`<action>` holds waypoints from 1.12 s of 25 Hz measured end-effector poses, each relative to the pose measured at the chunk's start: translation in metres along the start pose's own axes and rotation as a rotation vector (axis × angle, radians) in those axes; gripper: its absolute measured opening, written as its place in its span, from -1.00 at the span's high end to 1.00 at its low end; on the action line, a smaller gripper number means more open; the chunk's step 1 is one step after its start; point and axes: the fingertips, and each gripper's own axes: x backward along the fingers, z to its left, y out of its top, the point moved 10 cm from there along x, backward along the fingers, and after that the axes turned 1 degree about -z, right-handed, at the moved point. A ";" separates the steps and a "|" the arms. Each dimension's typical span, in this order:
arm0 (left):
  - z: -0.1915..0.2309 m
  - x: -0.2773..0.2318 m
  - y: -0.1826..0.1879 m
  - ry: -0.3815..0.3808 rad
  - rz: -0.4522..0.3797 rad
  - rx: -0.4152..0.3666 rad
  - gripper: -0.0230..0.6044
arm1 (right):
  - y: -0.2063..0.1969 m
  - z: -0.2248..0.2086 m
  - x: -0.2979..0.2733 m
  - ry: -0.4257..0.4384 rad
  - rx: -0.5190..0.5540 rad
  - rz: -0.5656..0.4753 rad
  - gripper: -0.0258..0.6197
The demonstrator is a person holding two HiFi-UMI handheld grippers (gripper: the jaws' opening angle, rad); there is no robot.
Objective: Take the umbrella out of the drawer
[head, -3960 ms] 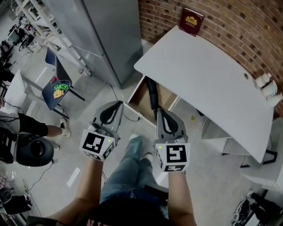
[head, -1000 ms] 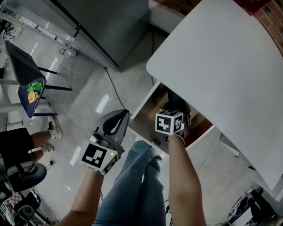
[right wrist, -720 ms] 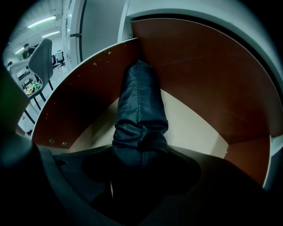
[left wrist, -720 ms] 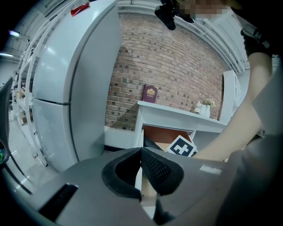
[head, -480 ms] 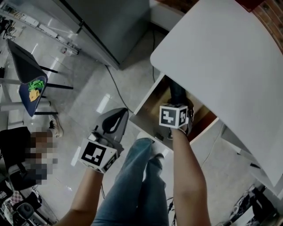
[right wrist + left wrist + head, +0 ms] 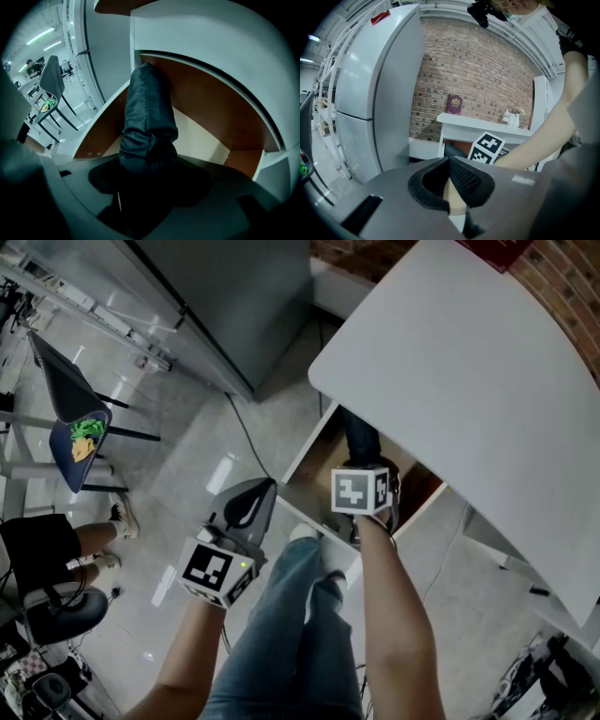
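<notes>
The dark folded umbrella point(image 6: 360, 440) lies lengthwise in the open wooden drawer point(image 6: 302, 457) under the white desk point(image 6: 469, 381). My right gripper point(image 6: 371, 514) points steeply down over the drawer's near end, its jaws hidden under its marker cube in the head view. In the right gripper view the umbrella point(image 6: 148, 112) runs from the drawer's point(image 6: 199, 136) back up into my right gripper point(image 6: 143, 190), which is shut on its near end. My left gripper point(image 6: 255, 491) hovers over the floor left of the drawer, shut and holding nothing; it point(image 6: 451, 163) faces the desk.
A grey refrigerator point(image 6: 225, 296) stands left of the desk against a brick wall point(image 6: 487, 79). A red book point(image 6: 454, 104) leans on the desk's far edge. A chair point(image 6: 75, 427) and a seated person's legs point(image 6: 56, 545) are at far left. My own legs point(image 6: 291, 634) stand before the drawer.
My right gripper has risen a little with the umbrella's near end between its jaws. My left gripper has drifted slightly up and toward the drawer.
</notes>
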 end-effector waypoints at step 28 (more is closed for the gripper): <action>-0.070 0.090 0.107 -0.006 -0.018 -0.061 0.94 | -0.035 0.009 0.153 0.225 -0.106 0.127 0.11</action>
